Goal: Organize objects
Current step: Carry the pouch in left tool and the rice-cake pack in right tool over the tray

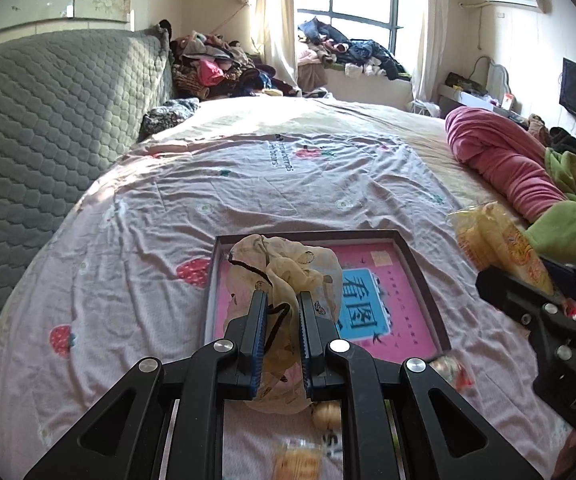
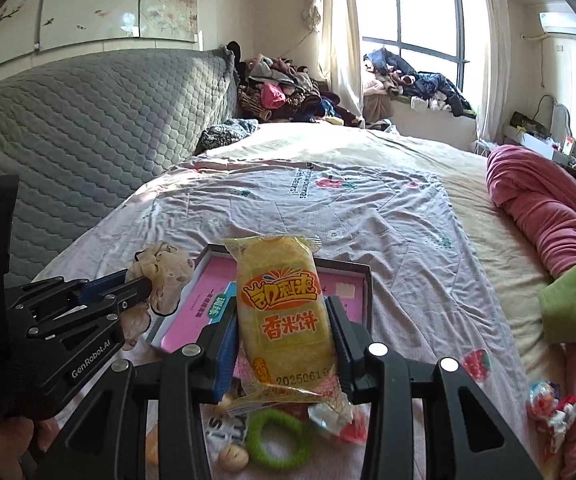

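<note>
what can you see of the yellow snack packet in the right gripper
The yellow snack packet is a glossy, crinkled plastic wrapper with a pale cake showing through, orange and red Chinese lettering and a printed date code near its lower end. It stands roughly upright, lengthwise between the jaws of the right gripper, which press its two long edges. It is held in the air over the near edge of the shallow dark-rimmed box with a pink lining on the bed.

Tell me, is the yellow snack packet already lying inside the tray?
No, the right gripper holds the yellow snack packet above the tray.
</note>
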The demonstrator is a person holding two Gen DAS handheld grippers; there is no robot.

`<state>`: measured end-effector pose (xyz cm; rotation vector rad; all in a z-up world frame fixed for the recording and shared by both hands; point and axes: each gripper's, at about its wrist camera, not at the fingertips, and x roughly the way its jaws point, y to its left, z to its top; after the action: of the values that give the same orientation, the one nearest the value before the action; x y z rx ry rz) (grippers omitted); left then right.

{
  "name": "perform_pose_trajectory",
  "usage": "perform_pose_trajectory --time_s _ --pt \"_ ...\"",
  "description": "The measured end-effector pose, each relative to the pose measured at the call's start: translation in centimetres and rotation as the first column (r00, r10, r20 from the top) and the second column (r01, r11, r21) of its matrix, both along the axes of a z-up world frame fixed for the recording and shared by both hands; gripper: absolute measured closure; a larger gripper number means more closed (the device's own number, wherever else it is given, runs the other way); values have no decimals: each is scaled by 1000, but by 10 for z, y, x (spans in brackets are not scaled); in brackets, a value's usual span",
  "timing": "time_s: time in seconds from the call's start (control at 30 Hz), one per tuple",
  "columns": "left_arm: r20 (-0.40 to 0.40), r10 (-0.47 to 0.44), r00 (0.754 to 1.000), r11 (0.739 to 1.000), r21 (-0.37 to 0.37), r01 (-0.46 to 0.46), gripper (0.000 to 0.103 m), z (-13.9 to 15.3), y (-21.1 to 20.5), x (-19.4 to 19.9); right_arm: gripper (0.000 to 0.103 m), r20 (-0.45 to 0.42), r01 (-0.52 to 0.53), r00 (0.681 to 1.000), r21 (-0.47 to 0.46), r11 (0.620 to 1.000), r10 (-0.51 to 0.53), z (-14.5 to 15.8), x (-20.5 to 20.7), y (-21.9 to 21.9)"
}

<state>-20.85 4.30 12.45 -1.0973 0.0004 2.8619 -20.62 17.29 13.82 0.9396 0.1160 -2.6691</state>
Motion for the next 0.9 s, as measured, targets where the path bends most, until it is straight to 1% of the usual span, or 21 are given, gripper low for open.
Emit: perform_pose_trajectory --time_s 0.17,0.33,0.4,0.63,0.9 --pt "39 -3 999 1000 -13 4 88 -23 6 -44 61 25 0 1000 8 1000 0 -22 -36 -5" --pt "70 9 998 1000 -18 -8 88 -46 8 -77 61 56 13 998 7 1000 -13 -42 -69 -6" --pt "76 8 997 1000 -8 -7 88 -54 7 -88 61 63 16 998 2 1000 -16 -49 -81 -6" --pt "96 28 995 999 -21 -27 88 -77 4 -114 61 101 24 995 46 999 -29 -72 -112 -10" --pt "130 29 991 999 -34 -25 88 -103 10 -143 61 149 37 988 48 998 -44 -101 -141 -14"
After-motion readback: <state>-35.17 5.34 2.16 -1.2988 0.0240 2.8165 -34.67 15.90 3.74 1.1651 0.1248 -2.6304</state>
